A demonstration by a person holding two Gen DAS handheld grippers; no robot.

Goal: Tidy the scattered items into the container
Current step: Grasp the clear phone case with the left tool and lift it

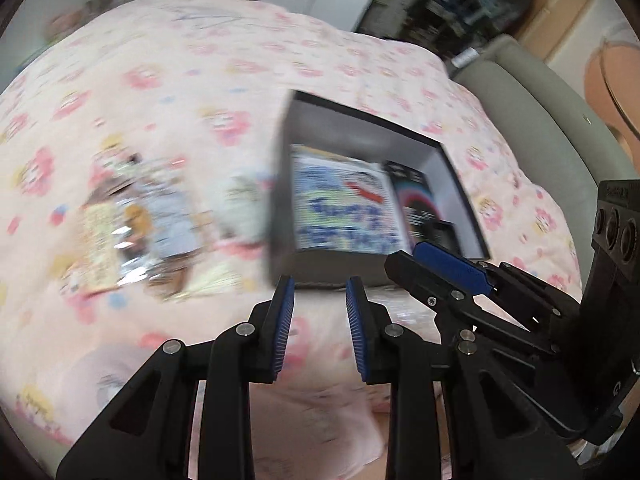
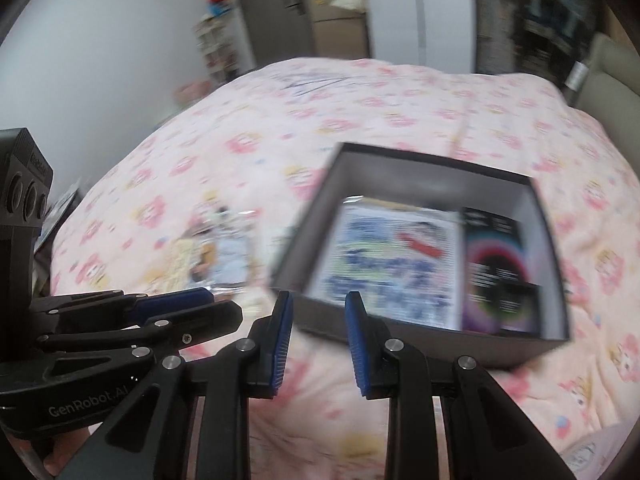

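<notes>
Pink flowered bedding (image 1: 168,80) covers the bed, and on it sits a dark box (image 2: 520,344) with its top open, already holding a blue-and-white printed packet (image 2: 384,264) and a black packet with a rainbow ring (image 2: 496,264) side by side. Left of the box, a loose heap of shiny wrapped items (image 1: 132,236) lies on the cover, near the box wall but outside it.

Both tools hang above the near edge of the bed, tilted downward. The left gripper (image 1: 320,328) has its jaws parted with nothing between them; the right gripper (image 2: 318,336) is the same, jaws apart and empty, close beside the left one.

Risks from here, as I judge them: both views are heavily smeared, so aiming at the heap at this pace could make the jaws land off target and shove the slick wrappers further across the soft cover. The heap's pieces overlap, so a pinch may lift two, or catch bedding with them. With the two tools so near each other, they could knock together when both reach left. A low pass could also clip the box wall and slide the box.
</notes>
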